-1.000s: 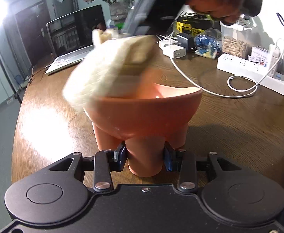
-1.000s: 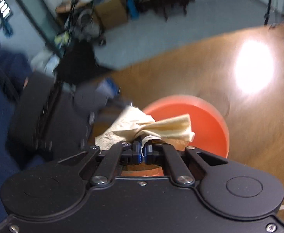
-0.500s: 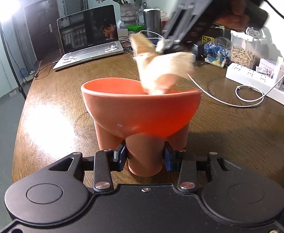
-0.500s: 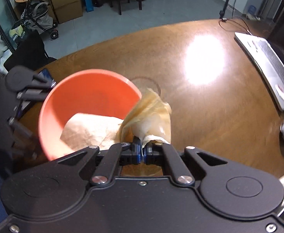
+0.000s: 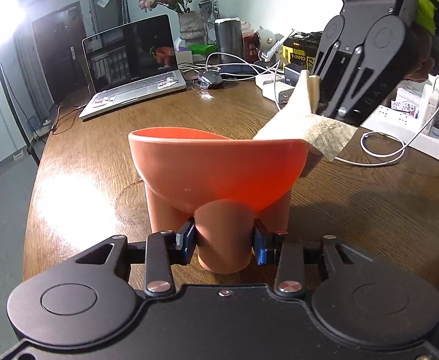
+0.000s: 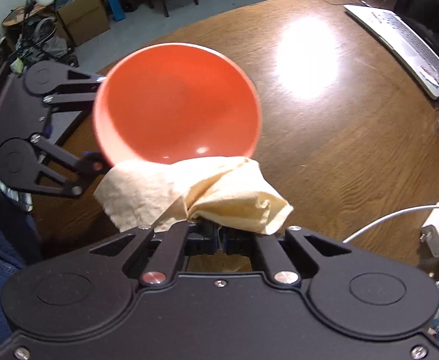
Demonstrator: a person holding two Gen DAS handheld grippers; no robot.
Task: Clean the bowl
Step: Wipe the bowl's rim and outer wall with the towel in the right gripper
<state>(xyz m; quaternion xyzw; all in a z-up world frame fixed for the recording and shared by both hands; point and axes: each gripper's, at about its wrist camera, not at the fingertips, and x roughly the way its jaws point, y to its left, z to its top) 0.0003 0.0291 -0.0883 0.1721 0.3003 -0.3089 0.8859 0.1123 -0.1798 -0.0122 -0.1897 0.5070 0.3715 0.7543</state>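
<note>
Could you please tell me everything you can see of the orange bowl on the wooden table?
The orange bowl looks like smooth matte plastic or silicone: a round basin on stubby cylindrical legs, three of them visible. It stands upright on the brown wooden table, its rim sloping in the left wrist view. The left gripper is shut on the front leg. Its inside looks empty and glossy. The cream cloth, pinched in the right gripper, drapes over the rim on one side.

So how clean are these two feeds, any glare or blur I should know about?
Left wrist view: sharp, lamp blown out top left, glare patch on the table. Right wrist view: a white hotspot on the table, orange bowl rim slightly motion-blurred, cloth sharp. Fisheye bends both.
</note>
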